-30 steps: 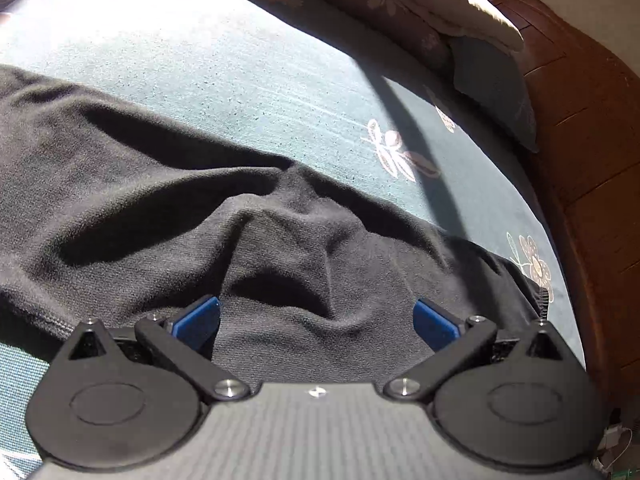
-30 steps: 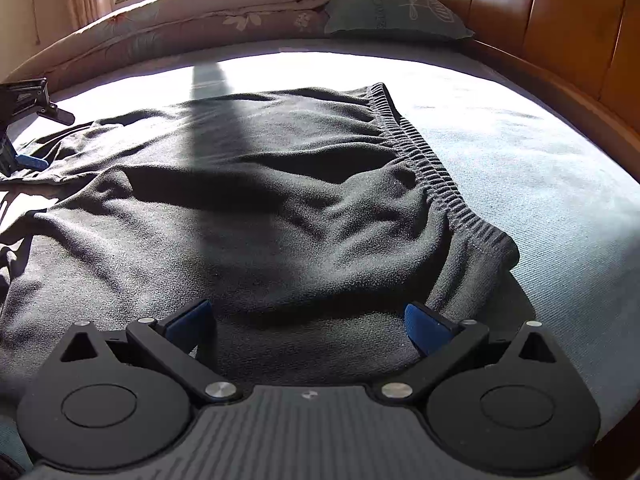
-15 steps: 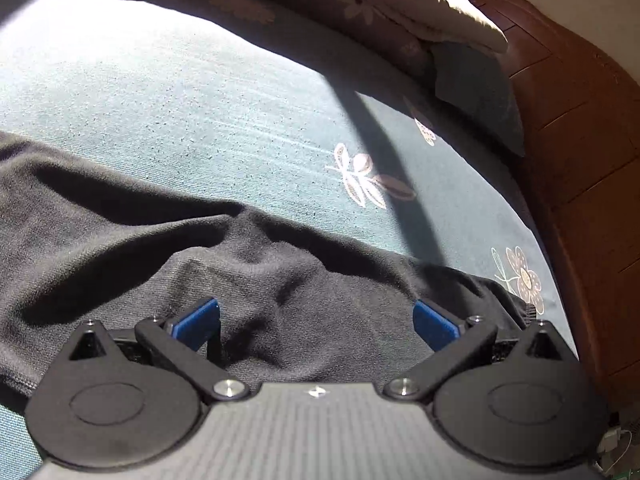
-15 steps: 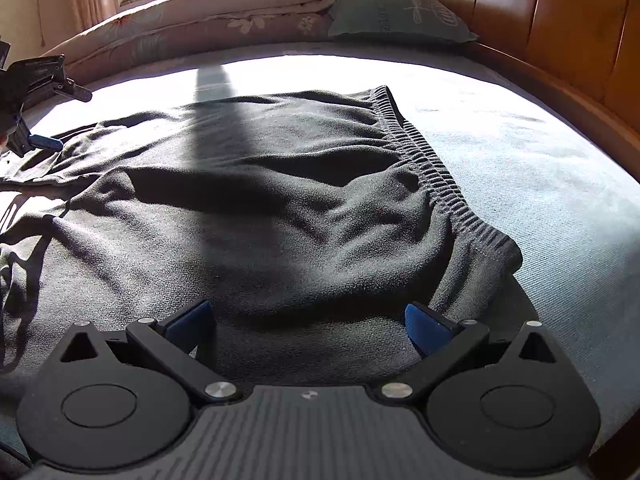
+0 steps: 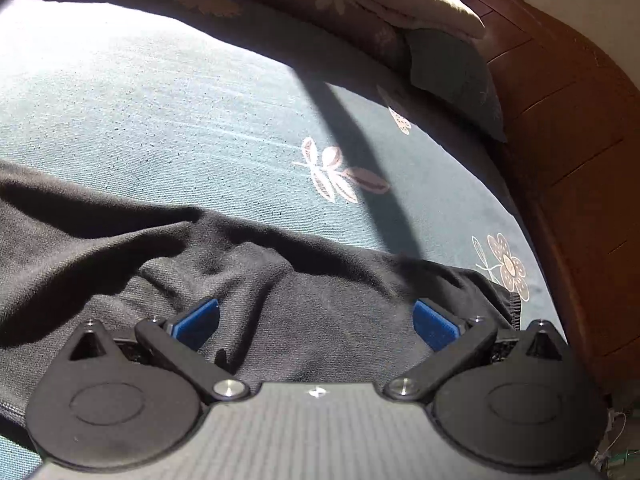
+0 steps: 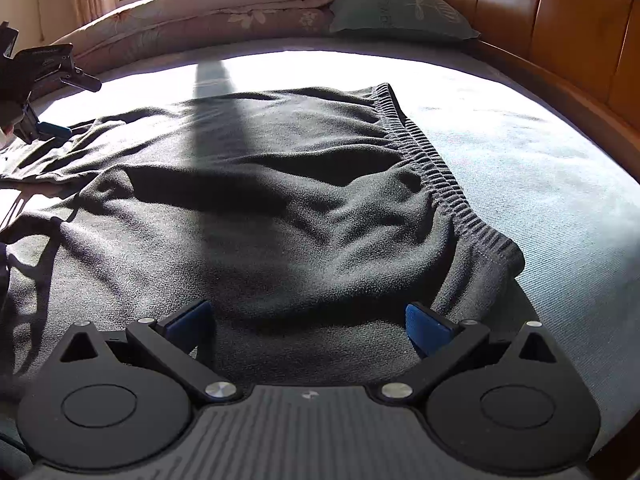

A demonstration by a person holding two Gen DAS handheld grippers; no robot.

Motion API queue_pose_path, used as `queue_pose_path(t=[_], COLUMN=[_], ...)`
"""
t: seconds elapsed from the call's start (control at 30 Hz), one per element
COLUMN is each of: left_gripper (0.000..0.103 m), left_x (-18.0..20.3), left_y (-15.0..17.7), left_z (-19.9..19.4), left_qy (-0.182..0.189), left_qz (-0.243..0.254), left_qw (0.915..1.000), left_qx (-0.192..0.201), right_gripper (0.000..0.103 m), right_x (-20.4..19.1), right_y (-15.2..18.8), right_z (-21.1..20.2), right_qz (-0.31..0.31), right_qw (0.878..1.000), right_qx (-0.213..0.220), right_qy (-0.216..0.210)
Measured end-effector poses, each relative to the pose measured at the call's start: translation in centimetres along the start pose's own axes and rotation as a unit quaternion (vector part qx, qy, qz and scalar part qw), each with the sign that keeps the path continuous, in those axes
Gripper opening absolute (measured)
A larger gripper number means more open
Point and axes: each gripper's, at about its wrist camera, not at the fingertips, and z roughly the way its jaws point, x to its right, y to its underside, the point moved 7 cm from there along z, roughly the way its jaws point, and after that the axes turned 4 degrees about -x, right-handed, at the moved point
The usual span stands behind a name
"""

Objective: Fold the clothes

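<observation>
Black knit trousers point(image 6: 280, 200) sprawl wrinkled across the middle of the frame on the teal bedsheet point(image 6: 540, 168), ribbed waistband point(image 6: 436, 176) at right. Right gripper point(image 6: 308, 322) and left gripper point(image 5: 316, 320) both hover spread, holding nothing. Likely the pre-grasp step; next, each must pinch an edge

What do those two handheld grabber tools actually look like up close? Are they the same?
Yes, they look alike. The left gripper and right gripper each have a grey ribbed body with a small white mark, two round black discs, black angled link arms on silver pivot bolts, and flat blue pads on the fingertips. No sleeves or hands show.
</observation>
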Motion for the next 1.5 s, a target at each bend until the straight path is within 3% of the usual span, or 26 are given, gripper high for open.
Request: queue_pose_path(t=[0.2, 0.3, 0.4, 0.47, 0.57, 0.63, 0.77, 0.97, 1.13, 1.5], left_gripper=[0.102, 0.102, 0.102, 0.102, 0.102, 0.102, 0.102, 0.102, 0.102, 0.102], left_x=[1.1, 0.1, -3.4, -6.3, -9.5, -10.2, -11.5, -7.1, -6.2, -2.1], left_y=[2.1, 0.5, -2.4, -3.3, -3.1, -3.5, -4.7, -1.7, 2.5, 5.9], left_z=[1.1, -1.8, -4.6, -4.8, -3.6, -4.0, -5.5, -5.9, -4.3, -3.6], left_qy=[0.018, -0.001, -0.03, -0.038, -0.028, -0.014, -0.051, -0.011, -0.036, -0.023], left_qz=[0.029, 0.036, -0.002, -0.051, -0.098, -0.098, -0.134, -0.064, -0.04, 0.003], left_qw=[0.9987, 0.9993, 0.9982, 0.9963, 0.9943, 0.9935, 0.9868, 0.9972, 0.9983, 0.9989], left_qx=[-0.039, 0.0, 0.053, 0.057, 0.03, 0.056, 0.074, 0.038, -0.023, -0.04], right_gripper=[0.103, 0.103, 0.103, 0.103, 0.103, 0.103, 0.103, 0.103, 0.103, 0.103], right_x=[0.0, 0.0, 0.0, 0.0, 0.0, 0.0, -0.1, -0.1, -0.1, -0.2], right_y=[-0.1, -0.1, 0.0, -0.1, -0.1, -0.1, -0.1, -0.1, -0.2, 0.0], right_z=[0.0, 0.1, 0.0, 0.0, 0.0, 0.0, 0.0, 0.1, 0.1, -0.2], right_qz=[0.0, 0.0, 0.001, 0.001, 0.0, 0.0, 0.0, 0.002, 0.002, 0.005], right_qw=[1.0, 1.0, 1.0, 1.0, 1.0, 1.0, 1.0, 1.0, 1.0, 1.0], right_qx=[-0.003, -0.002, 0.0, 0.0, -0.002, -0.002, -0.003, -0.004, -0.005, -0.005], right_qy=[0.0, -0.001, 0.0, 0.001, 0.001, 0.001, 0.001, 0.004, 0.006, 0.012])
